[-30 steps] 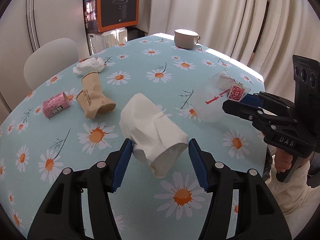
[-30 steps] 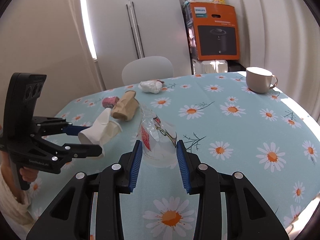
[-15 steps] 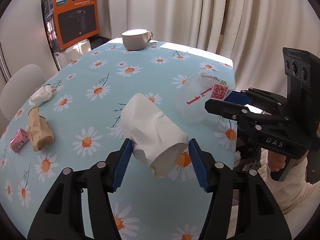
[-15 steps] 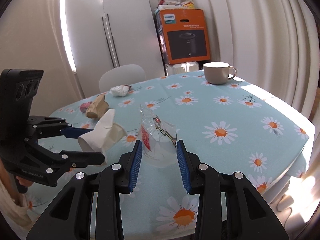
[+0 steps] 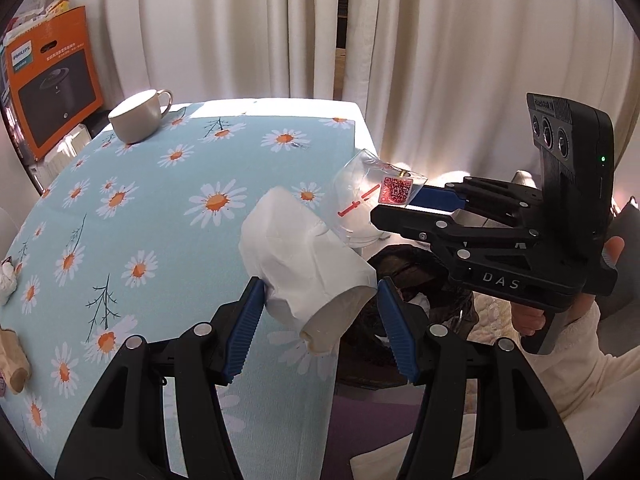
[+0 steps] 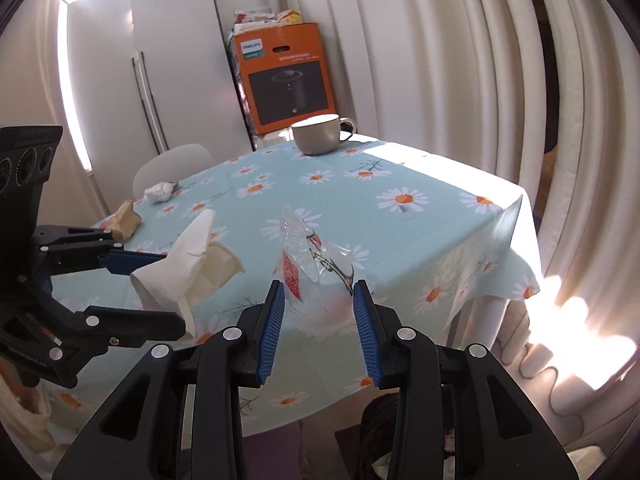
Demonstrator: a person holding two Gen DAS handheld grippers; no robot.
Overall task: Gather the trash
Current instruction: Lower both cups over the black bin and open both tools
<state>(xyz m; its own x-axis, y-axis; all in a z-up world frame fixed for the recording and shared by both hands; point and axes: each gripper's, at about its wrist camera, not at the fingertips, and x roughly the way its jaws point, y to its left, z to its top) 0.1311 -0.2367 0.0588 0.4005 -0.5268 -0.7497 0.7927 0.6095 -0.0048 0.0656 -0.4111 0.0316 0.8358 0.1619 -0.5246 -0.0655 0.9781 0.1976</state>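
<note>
Past the table (image 5: 168, 184) edge, we carried a paper cup (image 5: 308, 264) pinched in the left gripper (image 5: 320, 312) and a clear wrapper (image 6: 316, 264) clamped in the right gripper (image 6: 319, 312), best kept squeezed until squarely over the dark bag (image 5: 404, 276) below.

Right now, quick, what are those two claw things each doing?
Left gripper: closed on a crumpled white paper cup.
Right gripper: closed on a crushed clear plastic cup.

Brown paper cup (image 5: 14, 364) cut off, orange box (image 5: 48, 80) partly cropped
</note>
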